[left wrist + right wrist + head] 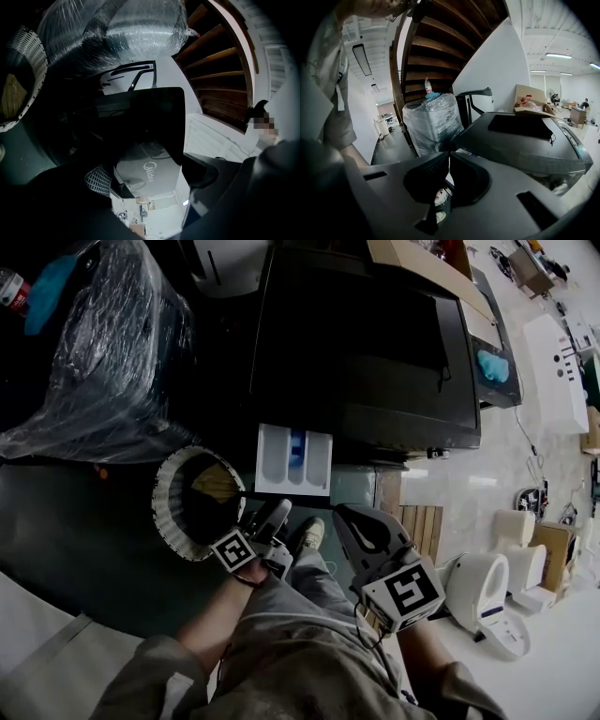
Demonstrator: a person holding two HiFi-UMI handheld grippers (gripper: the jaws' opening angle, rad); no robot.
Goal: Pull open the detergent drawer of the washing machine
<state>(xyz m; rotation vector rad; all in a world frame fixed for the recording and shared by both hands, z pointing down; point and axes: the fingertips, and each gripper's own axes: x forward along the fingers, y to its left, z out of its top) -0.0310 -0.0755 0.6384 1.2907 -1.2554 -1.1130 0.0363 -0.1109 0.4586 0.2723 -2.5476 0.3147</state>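
Note:
The dark washing machine (366,352) stands ahead of me. Its white detergent drawer (293,458), with a blue compartment, sticks out from the front. My left gripper (274,514) hovers just below the drawer, apart from it. In the left gripper view the left gripper (150,176) is open, and a grey panel with a logo (150,171) shows between the fingers. Lower right of the drawer, my right gripper (347,517) also holds nothing. Seen in its own view, the right gripper (449,173) is shut, with the machine top (520,140) beyond.
A round white laundry basket (183,507) sits left of the drawer. A bulky plastic-wrapped object (94,343) stands at the far left. Wooden slats (422,521) and white appliances (483,587) lie on the floor to the right. A cardboard box (529,101) rests on the machine.

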